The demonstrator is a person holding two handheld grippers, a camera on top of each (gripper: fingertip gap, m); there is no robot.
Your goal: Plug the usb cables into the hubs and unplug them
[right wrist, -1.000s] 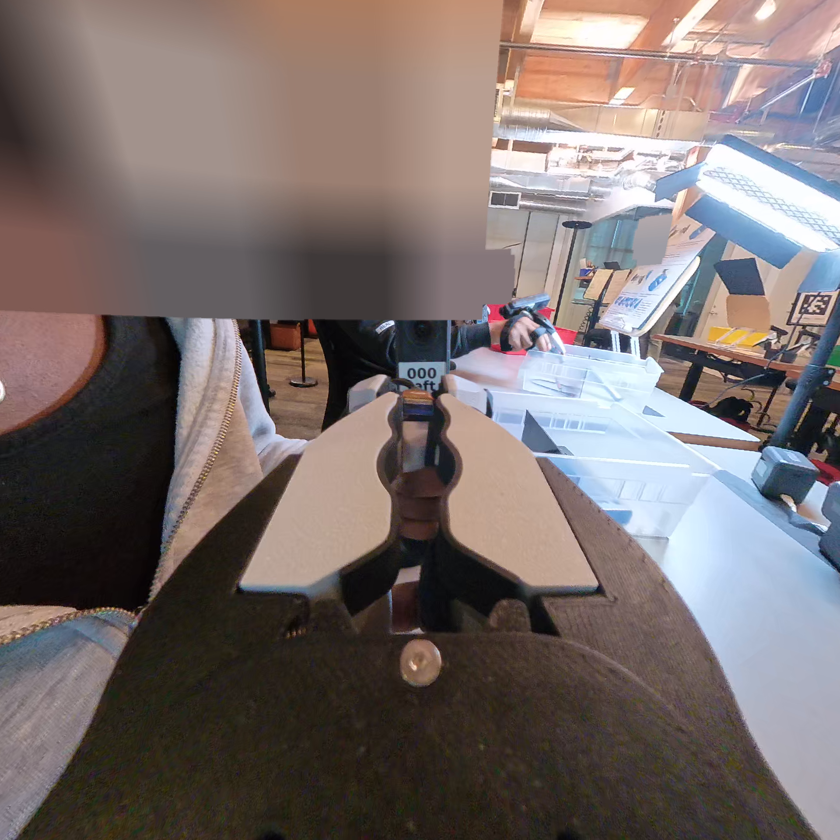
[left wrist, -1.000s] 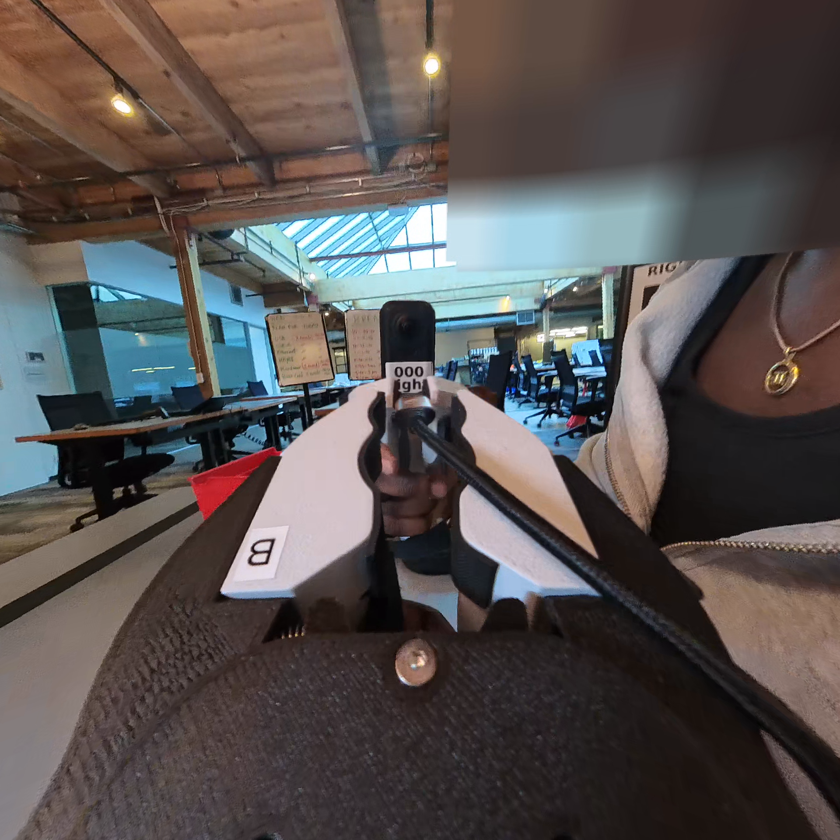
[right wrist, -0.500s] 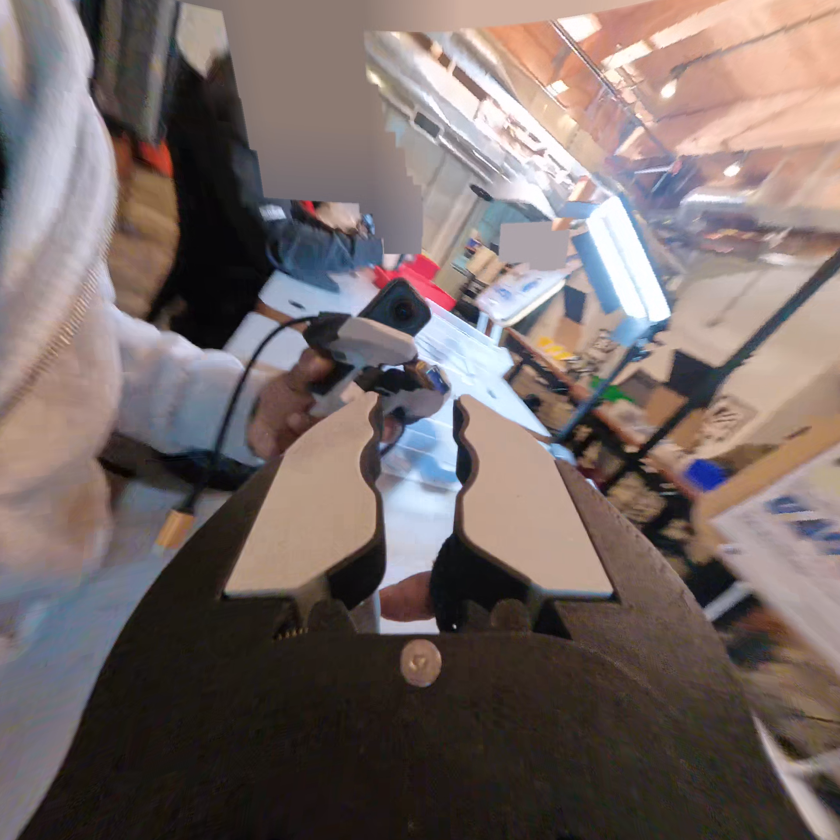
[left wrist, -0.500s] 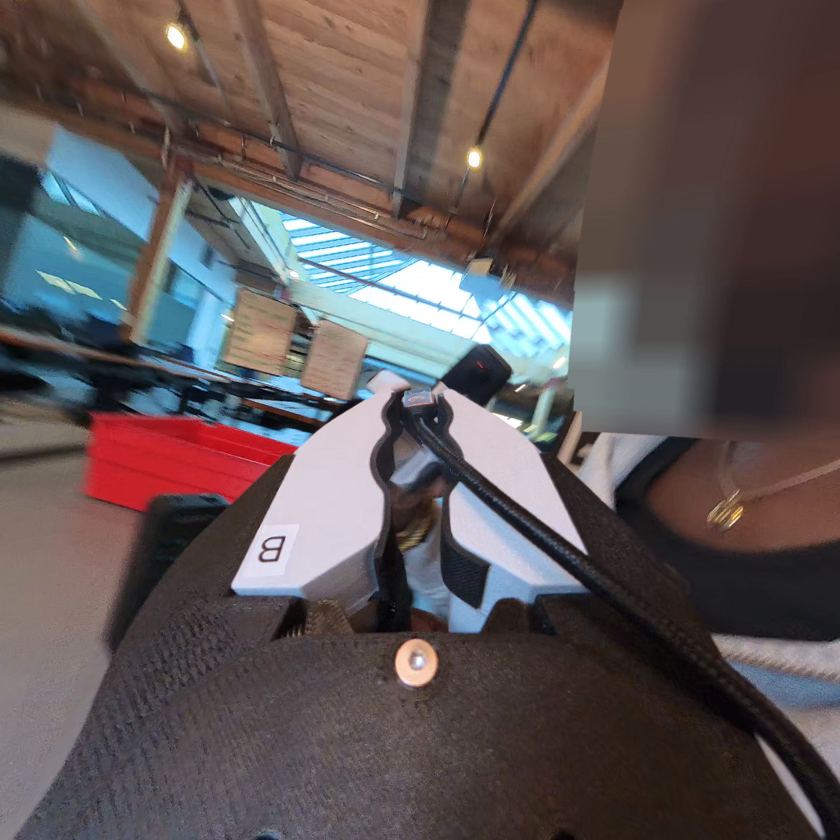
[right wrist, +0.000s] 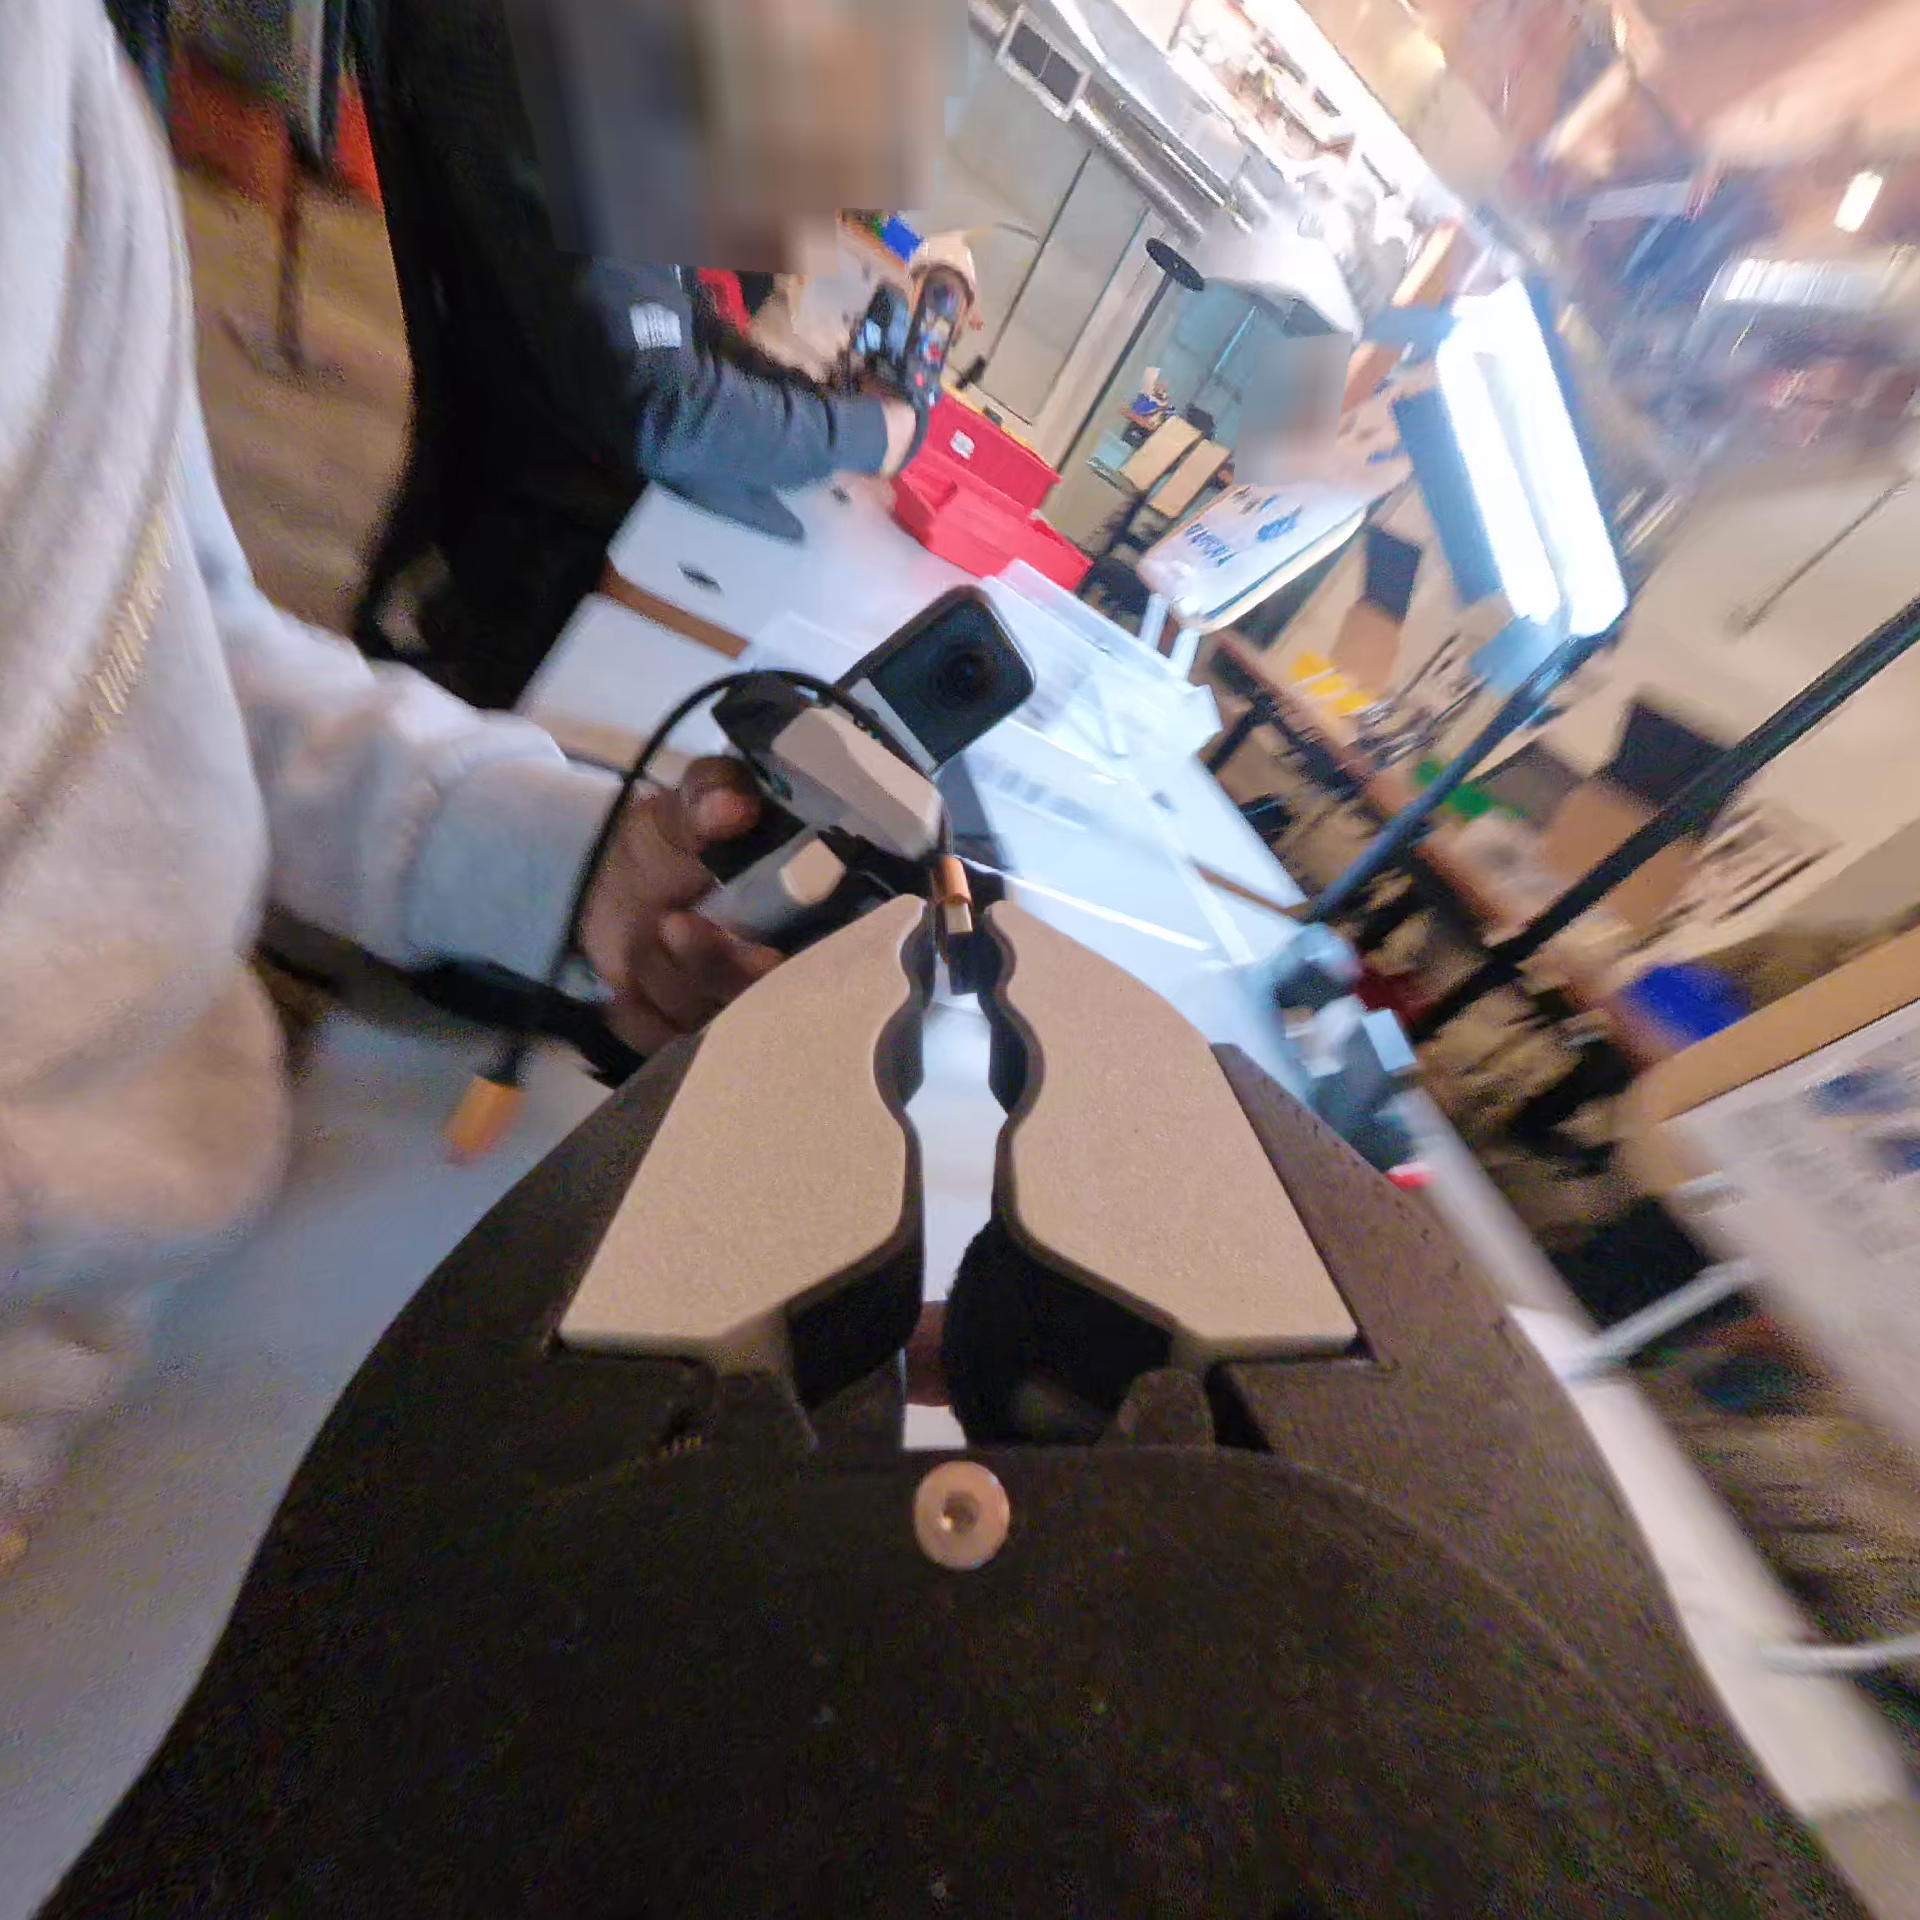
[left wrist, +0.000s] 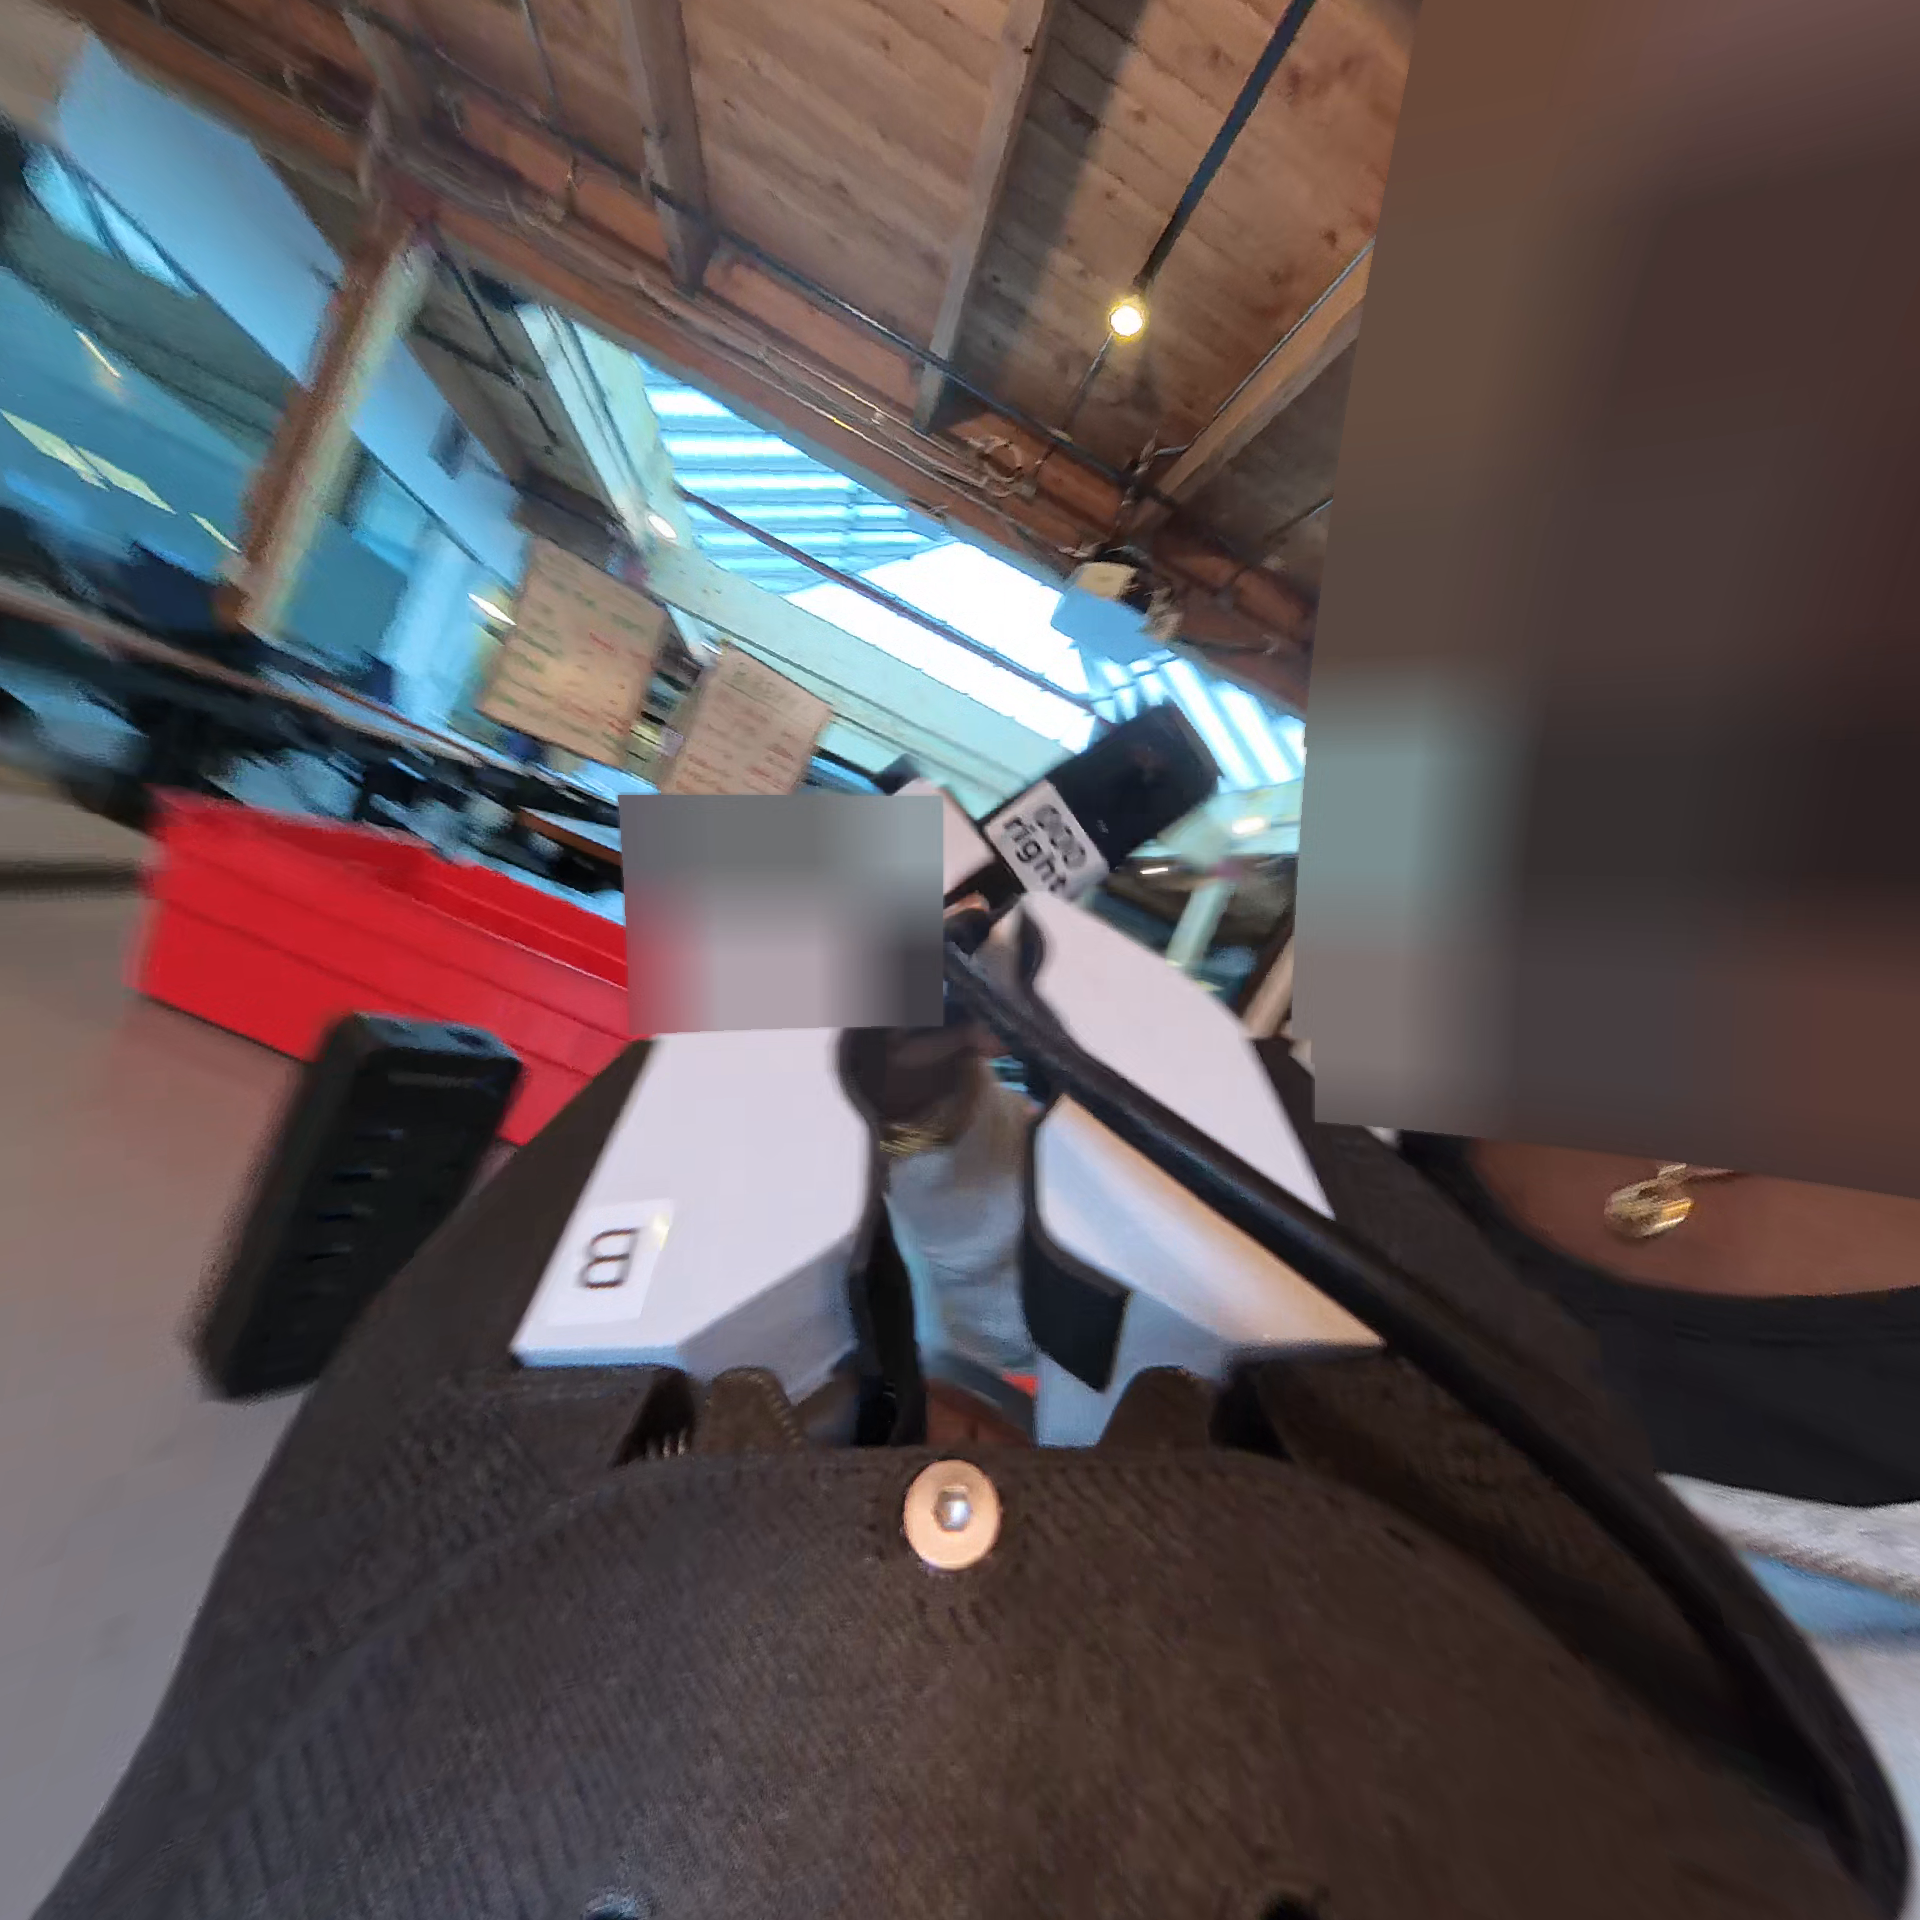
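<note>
In the left wrist view my left gripper (left wrist: 961,920) is shut on a black braided USB cable (left wrist: 1195,1143) that trails back over its right finger; a blur patch hides the left fingertip. A black block with a row of slots (left wrist: 353,1195) stands on the table to the left. In the right wrist view my right gripper (right wrist: 954,920) is closed to a narrow gap on an orange-collared USB plug (right wrist: 951,899) that hangs from the left gripper (right wrist: 925,842). A thin black cable (right wrist: 613,821) loops down to a second orange plug (right wrist: 480,1114).
A red tray (left wrist: 364,935) lies behind the slotted block. The white table (right wrist: 727,561) holds clear bins (right wrist: 1091,665), red trays (right wrist: 977,499) and another person's arm (right wrist: 748,436). A light panel on a stand (right wrist: 1517,468) is at the right. The holder's torso is close by.
Both grippers have swung away from facing each other and tilted. The right gripper opened half a second ago and has now closed to a narrow gap on the orange plug. The left stays shut on the cable.
</note>
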